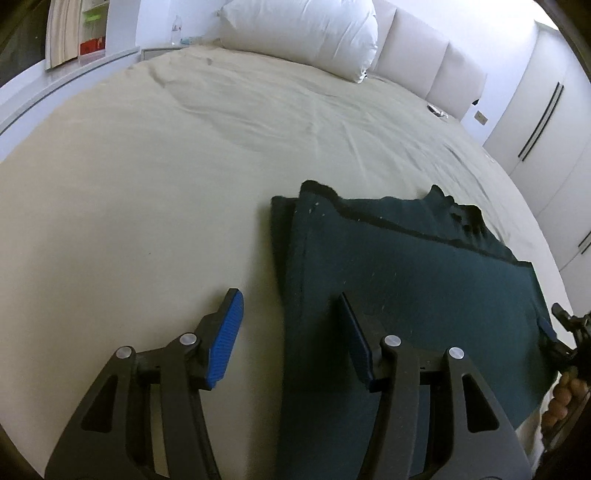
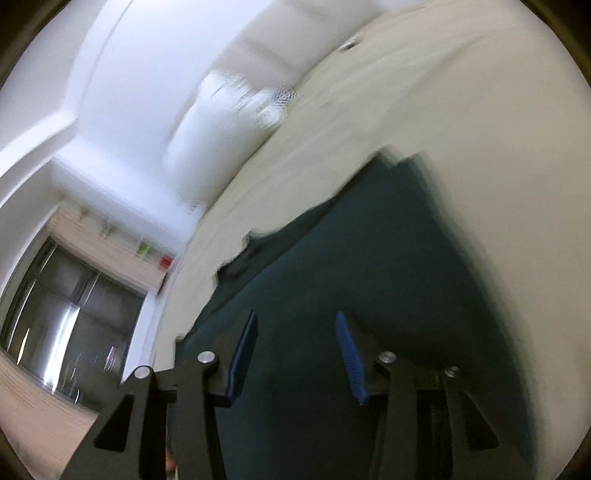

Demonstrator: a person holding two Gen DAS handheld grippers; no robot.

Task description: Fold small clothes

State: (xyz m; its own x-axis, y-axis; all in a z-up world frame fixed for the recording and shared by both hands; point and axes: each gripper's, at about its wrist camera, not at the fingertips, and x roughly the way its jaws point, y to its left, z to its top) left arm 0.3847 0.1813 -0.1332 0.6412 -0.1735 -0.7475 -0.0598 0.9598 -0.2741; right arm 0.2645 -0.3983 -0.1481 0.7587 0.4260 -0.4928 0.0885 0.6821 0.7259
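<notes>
Dark green garment [image 1: 406, 266] folded flat on bed [image 1: 147, 184]. Left gripper [image 1: 291, 332] and right gripper [image 2: 295, 347] released, nothing clamped. Left view alone shows pillow [image 1: 299, 33] sharply.

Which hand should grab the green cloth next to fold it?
Probably the left. The left gripper is open and straddles the near left edge of the cloth, in a sharp view. The right gripper is open above the cloth's middle, with no edge between its fingers.
</notes>
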